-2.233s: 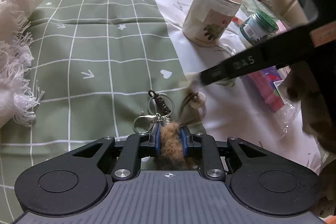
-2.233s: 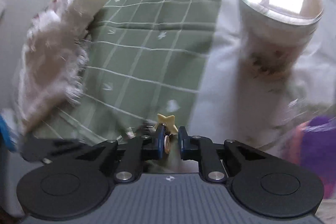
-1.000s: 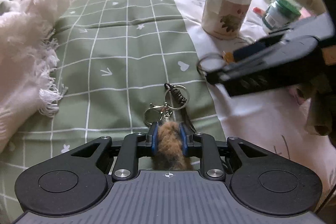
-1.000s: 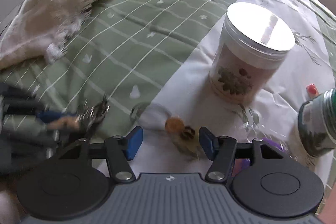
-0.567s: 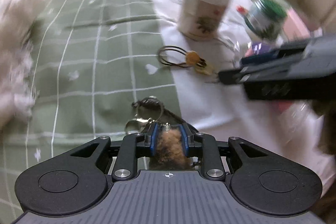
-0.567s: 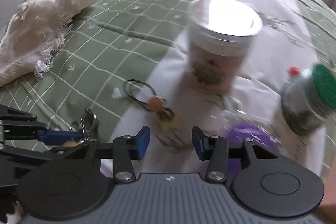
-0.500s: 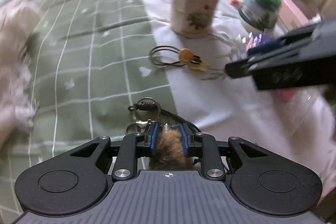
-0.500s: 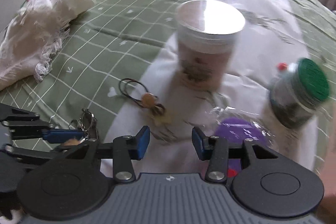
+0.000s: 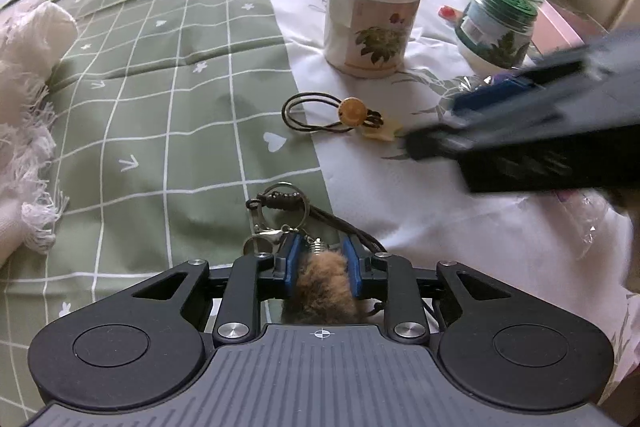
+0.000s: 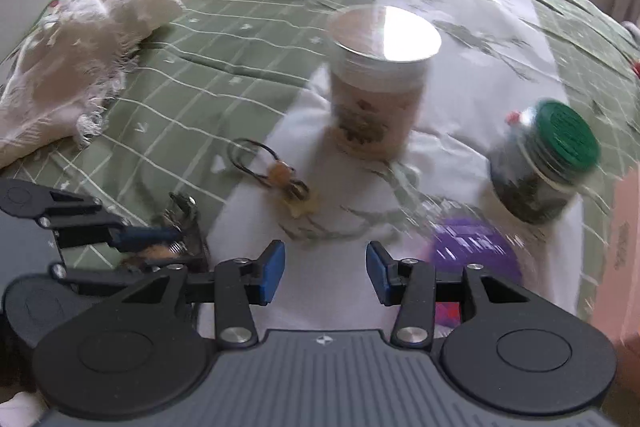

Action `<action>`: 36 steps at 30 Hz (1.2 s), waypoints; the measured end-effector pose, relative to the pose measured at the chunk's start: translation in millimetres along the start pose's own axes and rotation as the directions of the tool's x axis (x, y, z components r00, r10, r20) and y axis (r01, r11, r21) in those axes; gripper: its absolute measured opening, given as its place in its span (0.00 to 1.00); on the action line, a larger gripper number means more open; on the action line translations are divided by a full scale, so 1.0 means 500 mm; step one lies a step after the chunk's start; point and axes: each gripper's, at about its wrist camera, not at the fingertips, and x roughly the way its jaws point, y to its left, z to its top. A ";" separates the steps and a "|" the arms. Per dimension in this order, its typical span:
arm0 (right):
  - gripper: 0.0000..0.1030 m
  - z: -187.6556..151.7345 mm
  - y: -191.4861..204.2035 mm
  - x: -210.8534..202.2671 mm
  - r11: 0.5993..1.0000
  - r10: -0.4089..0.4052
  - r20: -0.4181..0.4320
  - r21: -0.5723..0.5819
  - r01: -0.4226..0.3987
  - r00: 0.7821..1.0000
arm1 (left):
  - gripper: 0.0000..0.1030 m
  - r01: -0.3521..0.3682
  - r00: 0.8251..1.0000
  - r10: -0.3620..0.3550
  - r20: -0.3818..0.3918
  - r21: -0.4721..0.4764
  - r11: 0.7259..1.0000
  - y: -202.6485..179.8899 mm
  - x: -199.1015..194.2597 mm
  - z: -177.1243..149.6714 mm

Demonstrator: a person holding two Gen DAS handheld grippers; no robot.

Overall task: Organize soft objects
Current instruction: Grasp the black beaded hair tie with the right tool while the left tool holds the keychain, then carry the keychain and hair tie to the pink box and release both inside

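Note:
My left gripper (image 9: 320, 259) is shut on a brown furry keychain (image 9: 326, 289); its metal rings and clasp (image 9: 280, 211) hang out in front, low over the green checked cloth (image 9: 160, 87). It also shows in the right wrist view (image 10: 152, 237). A dark hair tie with an orange bead and a pale star charm (image 9: 350, 111) lies on the white strip of cloth; it also shows in the right wrist view (image 10: 280, 175). My right gripper (image 10: 325, 273) is open and empty, a little back from the hair tie. It shows blurred at the right of the left wrist view (image 9: 432, 131).
A white lidded jar with a flower label (image 9: 374, 23) stands behind the hair tie. A green-lidded jar (image 9: 500, 23) and a purple packet in clear wrap (image 10: 472, 243) are at the right. A frayed white cloth (image 9: 20, 75) lies at the left.
My right gripper has opened, left the hair tie on the cloth and drawn back to the right. My left gripper still holds the furry keychain.

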 end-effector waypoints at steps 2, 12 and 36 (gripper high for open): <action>0.44 0.022 0.011 0.019 1.000 0.014 0.015 -0.014 -0.014 1.000 | 0.27 -0.001 1.000 0.001 0.012 0.007 1.000 0.000 -0.001 -0.005; 0.15 0.090 0.061 0.092 0.993 0.065 -0.034 -0.094 -0.068 0.997 | 0.15 0.095 0.995 -0.094 0.023 -0.005 0.996 0.054 -0.039 -0.014; 0.15 -0.081 -0.240 -0.683 0.895 -0.395 0.332 0.349 0.278 0.857 | 0.14 0.403 0.715 -0.630 0.303 0.558 0.726 -0.337 -0.577 0.351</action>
